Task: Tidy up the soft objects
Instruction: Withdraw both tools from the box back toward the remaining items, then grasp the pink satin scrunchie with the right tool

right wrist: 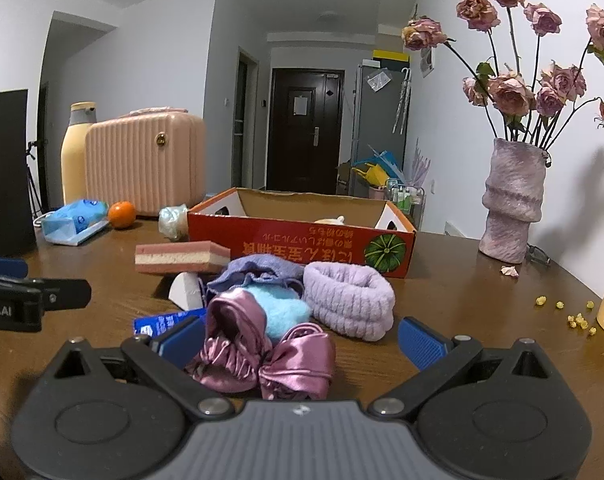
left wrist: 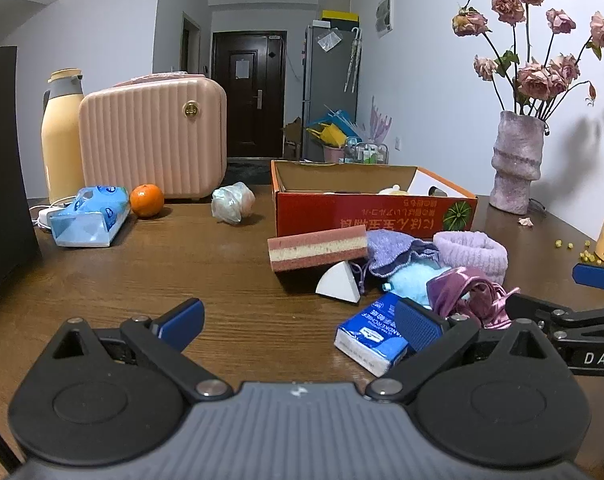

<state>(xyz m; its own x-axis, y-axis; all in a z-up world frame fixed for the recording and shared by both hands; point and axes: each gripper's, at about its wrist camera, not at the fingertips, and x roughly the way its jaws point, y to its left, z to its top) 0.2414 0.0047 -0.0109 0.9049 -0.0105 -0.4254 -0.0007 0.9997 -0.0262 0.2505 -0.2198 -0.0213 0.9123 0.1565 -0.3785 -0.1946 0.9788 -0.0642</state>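
Both tongs gape: right tongs (right wrist: 302, 342) straddle a satin scrunchie (right wrist: 262, 352), half-hidden beside left tongs (left wrist: 300, 322).

On the table (right wrist: 461, 292), the cardboard box (right wrist: 302, 240) stands behind the heap of soft things (right wrist: 286, 304); the vase (right wrist: 509, 208) stands right, the suitcase (right wrist: 142, 164) far left.
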